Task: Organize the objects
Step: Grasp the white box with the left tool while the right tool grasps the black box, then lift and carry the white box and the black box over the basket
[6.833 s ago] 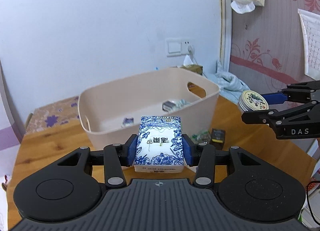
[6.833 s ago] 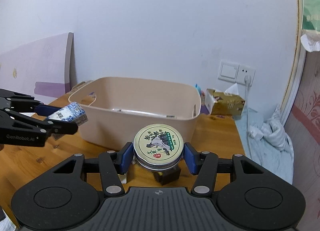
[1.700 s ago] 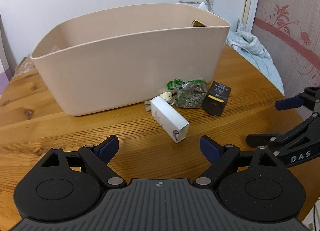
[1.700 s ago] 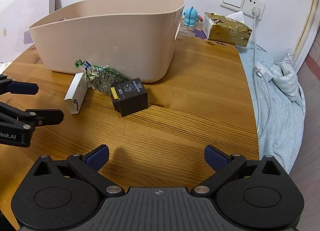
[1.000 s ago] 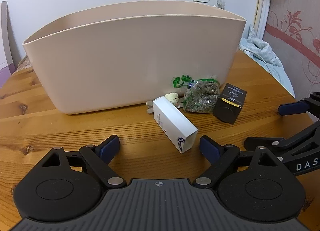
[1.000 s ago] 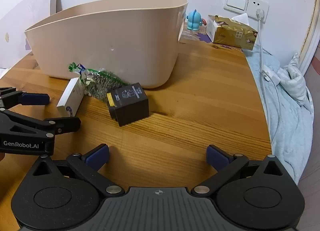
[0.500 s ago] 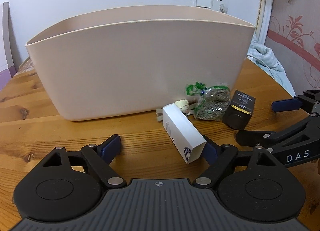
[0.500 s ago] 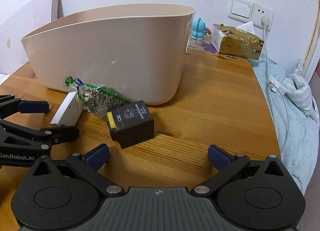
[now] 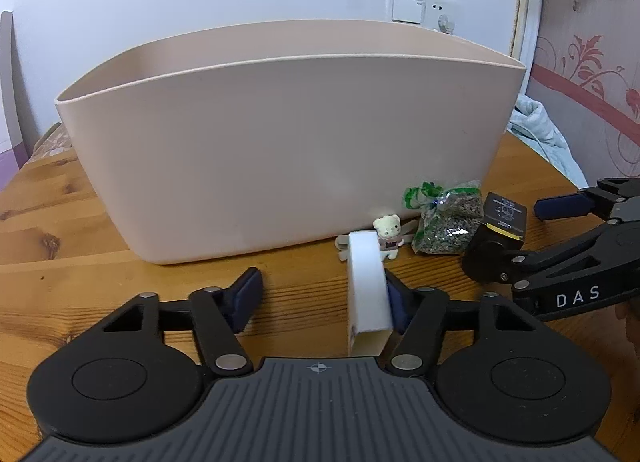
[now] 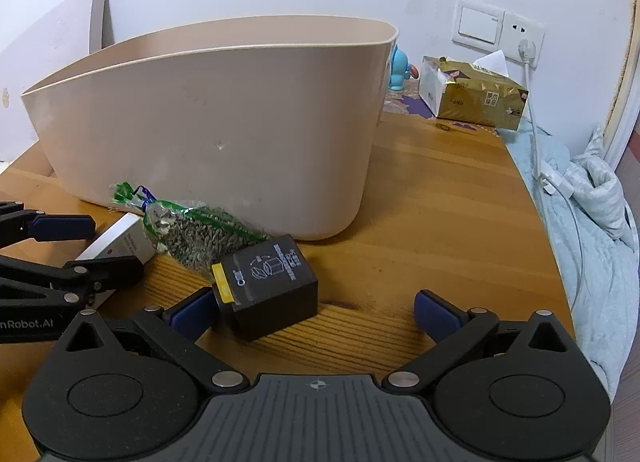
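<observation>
A beige plastic tub (image 9: 288,150) stands on the wooden table (image 9: 60,230); it also shows in the right wrist view (image 10: 224,122). In front of it lie a white carton (image 9: 367,286), a small bear figure (image 9: 387,230), a clear bag of seeds (image 9: 448,222) and a black box (image 10: 268,282). My left gripper (image 9: 320,294) is open around the white carton, whose side touches the right finger. My right gripper (image 10: 316,312) is open around the black box, which lies against the left finger. The tub's inside is hidden.
A gold tissue pack (image 10: 472,102) and a blue toy figure (image 10: 400,70) stand behind the tub near the wall socket (image 10: 520,38). A white cable (image 10: 540,150) and pale bedding (image 10: 600,222) lie past the table's right edge.
Both grippers dropped their earlier loads, then came low to the table. In the last second each has moved forward, so the white carton and the black box now lie between the fingers.
</observation>
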The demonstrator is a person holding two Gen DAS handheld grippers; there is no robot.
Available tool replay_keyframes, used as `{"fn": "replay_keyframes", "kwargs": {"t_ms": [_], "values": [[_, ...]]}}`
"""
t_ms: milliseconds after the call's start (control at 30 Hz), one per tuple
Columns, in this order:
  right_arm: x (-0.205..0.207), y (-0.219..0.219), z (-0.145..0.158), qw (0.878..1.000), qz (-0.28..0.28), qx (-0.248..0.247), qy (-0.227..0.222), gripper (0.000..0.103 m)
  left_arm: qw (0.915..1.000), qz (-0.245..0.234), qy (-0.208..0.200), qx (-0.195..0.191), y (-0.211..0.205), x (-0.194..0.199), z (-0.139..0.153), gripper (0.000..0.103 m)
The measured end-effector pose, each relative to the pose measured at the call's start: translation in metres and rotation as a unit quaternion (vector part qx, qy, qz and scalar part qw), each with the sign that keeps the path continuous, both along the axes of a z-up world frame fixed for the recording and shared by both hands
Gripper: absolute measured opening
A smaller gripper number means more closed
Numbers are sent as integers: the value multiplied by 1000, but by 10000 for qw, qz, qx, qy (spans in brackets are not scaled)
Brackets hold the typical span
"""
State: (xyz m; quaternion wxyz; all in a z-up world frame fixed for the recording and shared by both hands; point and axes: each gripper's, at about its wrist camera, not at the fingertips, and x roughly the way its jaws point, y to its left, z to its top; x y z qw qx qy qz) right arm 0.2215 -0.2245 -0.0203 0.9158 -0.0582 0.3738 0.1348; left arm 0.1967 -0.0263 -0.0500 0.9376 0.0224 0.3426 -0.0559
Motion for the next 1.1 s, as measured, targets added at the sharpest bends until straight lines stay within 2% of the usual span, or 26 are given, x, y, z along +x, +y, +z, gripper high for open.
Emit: {"fn": "replay_keyframes", "kwargs": {"t_ms": [100, 200, 300, 467, 600, 700, 1100], "values": [[-1, 1, 1, 10000, 36, 8, -18, 99, 10000, 37, -19, -10, 3, 1, 1, 52], [-3, 3, 3, 9999, 139, 16, -29, 90, 10000, 56, -20, -19, 4, 2, 3, 45], [-6, 6, 5, 9997, 219, 35, -59, 81, 10000, 92, -25, -28, 5, 2, 4, 40], [-12, 10, 8, 9993, 361, 73, -76, 62, 9999, 153, -17, -34, 8, 0, 6, 25], [-17, 15, 10, 9989, 466, 61, -84, 49, 9998, 178, 12, -37, 10, -2, 8, 19], [-19, 17, 10, 9991, 419, 48, -107, 47, 9997, 226, 43, -1, 12, -6, 9, 15], [-34, 13, 12, 9995, 300, 22, -138, 47, 9992, 405, 40, 4, 26, -23, 17, 15]]}}
